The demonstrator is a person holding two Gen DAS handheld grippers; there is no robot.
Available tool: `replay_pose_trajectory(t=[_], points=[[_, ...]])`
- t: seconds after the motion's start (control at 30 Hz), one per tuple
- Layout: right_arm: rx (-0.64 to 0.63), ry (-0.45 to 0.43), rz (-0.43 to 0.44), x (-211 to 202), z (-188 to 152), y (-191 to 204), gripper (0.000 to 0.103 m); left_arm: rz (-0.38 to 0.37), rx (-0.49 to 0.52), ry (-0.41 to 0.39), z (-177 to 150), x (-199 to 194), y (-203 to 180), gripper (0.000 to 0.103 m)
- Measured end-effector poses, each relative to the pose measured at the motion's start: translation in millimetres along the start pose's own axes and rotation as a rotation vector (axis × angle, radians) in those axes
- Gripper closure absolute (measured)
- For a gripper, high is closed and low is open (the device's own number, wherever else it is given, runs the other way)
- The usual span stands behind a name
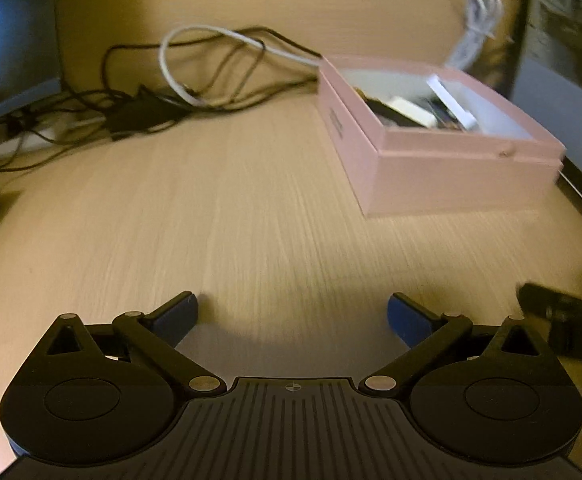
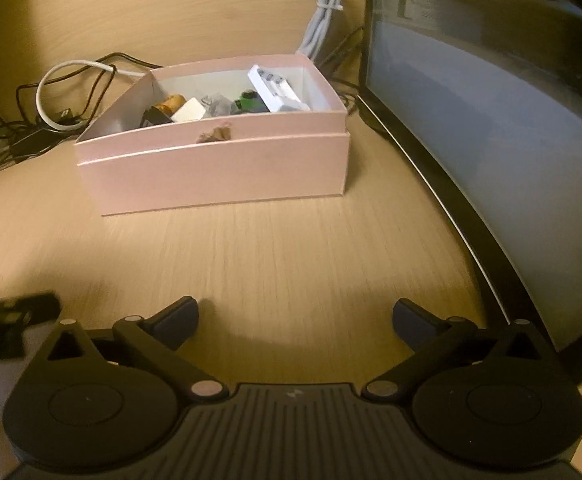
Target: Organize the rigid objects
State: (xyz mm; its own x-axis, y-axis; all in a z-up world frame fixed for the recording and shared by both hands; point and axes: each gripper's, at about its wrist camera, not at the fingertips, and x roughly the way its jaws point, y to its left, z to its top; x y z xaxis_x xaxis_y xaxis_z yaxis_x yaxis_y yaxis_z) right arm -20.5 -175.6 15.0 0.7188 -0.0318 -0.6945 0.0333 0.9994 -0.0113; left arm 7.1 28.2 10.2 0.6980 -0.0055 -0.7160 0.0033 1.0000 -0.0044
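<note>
Both grippers' fingers [image 1: 409, 316] [image 2: 175, 318] wide apart, empty — bare desk [image 2: 291, 248] before pink box [image 2: 219, 172].

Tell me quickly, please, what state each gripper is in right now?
Left gripper: open, nothing between its fingers, over bare table.
Right gripper: open, empty, pointing toward the pink box.

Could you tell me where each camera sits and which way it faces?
Left wrist: on the left tongs, angled down at the table, pink box ahead right; its open tongs show.
Right wrist: on the right tongs, angled down, box ahead, monitor at right; its open tongs show.
Shared: box, table, white cable.
</note>
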Motion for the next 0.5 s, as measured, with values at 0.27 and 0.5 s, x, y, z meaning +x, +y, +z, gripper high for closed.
replay_pose_trajectory(t=[0.27, 0.5], points=[[-0.038, -0.079, 0.048, 14.3, 6.9, 2.8, 0.0, 0.021, -0.012, -0.084, -3.7, 3.6, -12.8, 0.0], [-0.035, -0.087, 0.047, 16.5, 8.5, 3.5, 0.0, 0.024, -0.013, -0.083, -3.4, 3.9, -13.7, 0.0]])
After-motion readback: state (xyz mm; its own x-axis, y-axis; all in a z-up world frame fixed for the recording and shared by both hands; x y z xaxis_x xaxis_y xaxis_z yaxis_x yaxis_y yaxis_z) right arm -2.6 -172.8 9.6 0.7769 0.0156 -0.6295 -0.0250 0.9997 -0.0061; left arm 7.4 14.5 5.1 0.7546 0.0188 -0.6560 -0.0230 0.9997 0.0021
